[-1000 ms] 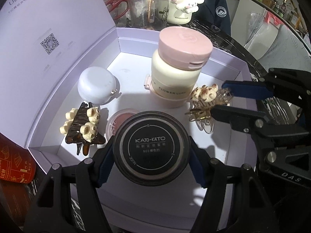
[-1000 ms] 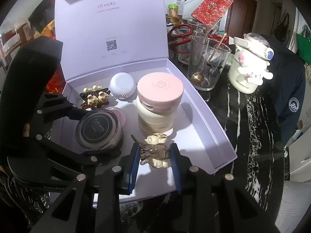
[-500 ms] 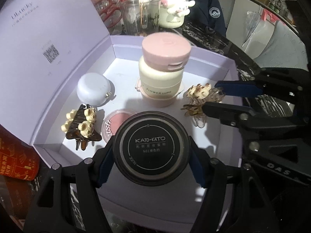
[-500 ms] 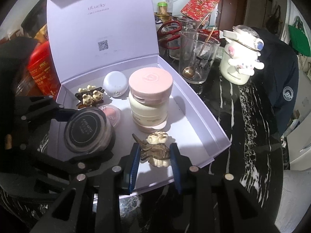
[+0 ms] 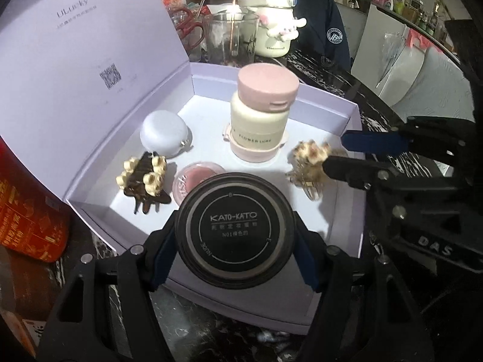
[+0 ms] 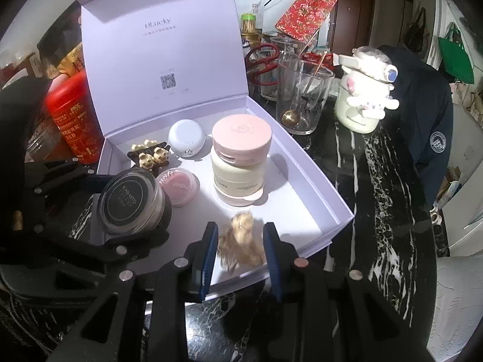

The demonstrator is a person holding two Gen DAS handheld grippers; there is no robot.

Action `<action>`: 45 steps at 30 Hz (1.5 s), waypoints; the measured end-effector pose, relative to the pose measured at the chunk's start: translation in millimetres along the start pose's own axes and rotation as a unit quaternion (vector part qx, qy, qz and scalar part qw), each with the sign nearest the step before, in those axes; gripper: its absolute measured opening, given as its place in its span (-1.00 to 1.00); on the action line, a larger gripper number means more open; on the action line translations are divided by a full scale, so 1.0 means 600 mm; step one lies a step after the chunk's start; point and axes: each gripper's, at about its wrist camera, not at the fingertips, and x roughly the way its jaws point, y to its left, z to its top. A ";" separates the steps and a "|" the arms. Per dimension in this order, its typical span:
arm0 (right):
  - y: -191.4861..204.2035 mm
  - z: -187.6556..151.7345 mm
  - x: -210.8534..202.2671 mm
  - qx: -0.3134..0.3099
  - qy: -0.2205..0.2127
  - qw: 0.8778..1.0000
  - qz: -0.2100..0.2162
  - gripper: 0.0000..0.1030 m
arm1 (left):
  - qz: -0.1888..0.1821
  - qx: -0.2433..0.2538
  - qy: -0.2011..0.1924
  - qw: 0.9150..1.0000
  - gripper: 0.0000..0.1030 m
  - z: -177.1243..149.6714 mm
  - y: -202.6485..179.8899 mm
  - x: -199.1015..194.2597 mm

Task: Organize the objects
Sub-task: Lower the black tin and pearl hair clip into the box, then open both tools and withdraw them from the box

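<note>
Both grippers have lifted: left gripper (image 5: 234, 238) clamps the KATO-KATO jar (image 5: 234, 233), right gripper (image 6: 240, 241) the blurred hair clip (image 6: 241, 241); box lid (image 6: 163, 60) reads ULucky.

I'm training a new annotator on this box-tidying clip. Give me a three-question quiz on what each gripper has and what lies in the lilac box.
1. True or false: the left gripper is shut on the round black-lidded KATO-KATO jar.
2. What does the right gripper hold? A) the small pink blush pot B) the blurred golden hair claw clip C) the pale round compact
3. Fill in: in the open lilac gift box, the cream bottle with the pink cap stands ____.

Key: 1 true; 2 B; 3 upright
</note>
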 end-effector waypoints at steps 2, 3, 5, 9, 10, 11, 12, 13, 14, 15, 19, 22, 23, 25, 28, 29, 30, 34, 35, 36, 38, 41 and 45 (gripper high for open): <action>0.000 -0.001 -0.002 0.002 0.000 1.000 -0.002 -0.41 | 0.012 0.003 -0.004 1.000 0.29 0.005 0.000 0.000; 0.000 -0.002 -0.003 0.003 0.000 1.000 -0.003 -0.41 | 0.013 0.003 -0.008 1.000 0.29 0.007 0.002 0.000; 0.000 -0.004 -0.005 0.005 0.001 1.000 -0.004 -0.41 | 0.014 0.002 -0.012 1.000 0.29 0.010 0.007 -0.001; 0.001 -0.011 -0.014 0.009 -0.002 1.000 -0.004 -0.41 | 0.016 -0.007 -0.013 1.000 0.29 0.010 0.020 0.001; -0.001 -0.013 -0.016 0.010 -0.003 1.000 -0.004 -0.41 | 0.014 -0.011 -0.015 1.000 0.30 0.009 0.021 -0.001; -0.001 -0.015 -0.018 0.011 -0.003 1.000 -0.004 -0.41 | 0.014 -0.015 -0.018 1.000 0.29 0.010 0.021 -0.001; -0.002 -0.016 -0.020 0.012 -0.004 1.000 -0.005 -0.41 | 0.015 -0.018 -0.021 1.000 0.29 0.009 0.022 -0.003; -0.003 -0.019 -0.023 0.014 -0.005 1.000 -0.004 -0.41 | 0.018 -0.019 -0.023 0.999 0.29 0.008 0.021 -0.006; -0.004 -0.020 -0.025 0.016 -0.005 1.000 -0.004 -0.41 | 0.018 -0.018 -0.023 0.999 0.29 0.008 0.019 -0.007; -0.004 -0.021 -0.027 0.016 -0.006 1.000 -0.005 -0.41 | 0.018 -0.018 -0.024 0.999 0.29 0.006 0.018 -0.010; -0.004 -0.025 -0.038 0.019 -0.011 1.000 -0.005 -0.41 | 0.007 -0.022 -0.028 0.999 0.29 0.005 0.013 -0.015; -0.004 -0.030 -0.045 0.018 -0.014 1.000 -0.009 -0.40 | 0.012 -0.023 -0.037 0.999 0.29 0.003 0.009 -0.019; -0.003 -0.031 -0.046 0.018 -0.016 1.000 -0.011 -0.40 | 0.016 -0.022 -0.038 0.999 0.29 0.003 0.006 -0.020; -0.004 -0.034 -0.048 0.020 -0.016 1.000 -0.015 -0.36 | 0.024 -0.017 -0.041 0.999 0.29 0.001 0.001 -0.023; -0.006 -0.039 -0.052 0.023 -0.018 0.999 -0.012 -0.35 | 0.022 -0.022 -0.044 0.999 0.30 -0.001 0.001 -0.028; -0.007 -0.041 -0.053 0.024 -0.019 0.999 -0.011 -0.35 | 0.020 -0.026 -0.050 0.998 0.30 -0.002 0.002 -0.033; -0.008 -0.042 -0.053 0.026 -0.021 0.999 -0.010 -0.35 | 0.021 -0.027 -0.057 0.998 0.30 -0.002 0.002 -0.037; -0.011 -0.046 -0.058 0.029 -0.027 0.999 -0.012 -0.35 | 0.034 -0.026 -0.079 0.996 0.30 0.003 0.003 -0.049; -0.010 -0.047 -0.060 0.028 -0.029 0.999 -0.013 -0.34 | 0.039 -0.026 -0.079 0.996 0.30 0.004 0.003 -0.048; -0.009 -0.048 -0.061 0.026 -0.031 0.999 -0.015 -0.30 | 0.042 -0.026 -0.079 0.996 0.30 0.004 0.003 -0.048; -0.010 -0.050 -0.062 0.027 -0.032 0.999 -0.017 -0.15 | 0.040 -0.028 -0.081 0.996 0.30 0.001 0.002 -0.048; -0.010 -0.054 -0.065 0.031 -0.034 0.999 -0.016 -0.07 | 0.038 -0.035 -0.082 0.995 0.30 -0.006 0.002 -0.051; -0.008 -0.057 -0.074 0.036 -0.042 0.998 -0.023 0.25 | 0.034 -0.039 -0.086 0.995 0.44 -0.014 -0.001 -0.065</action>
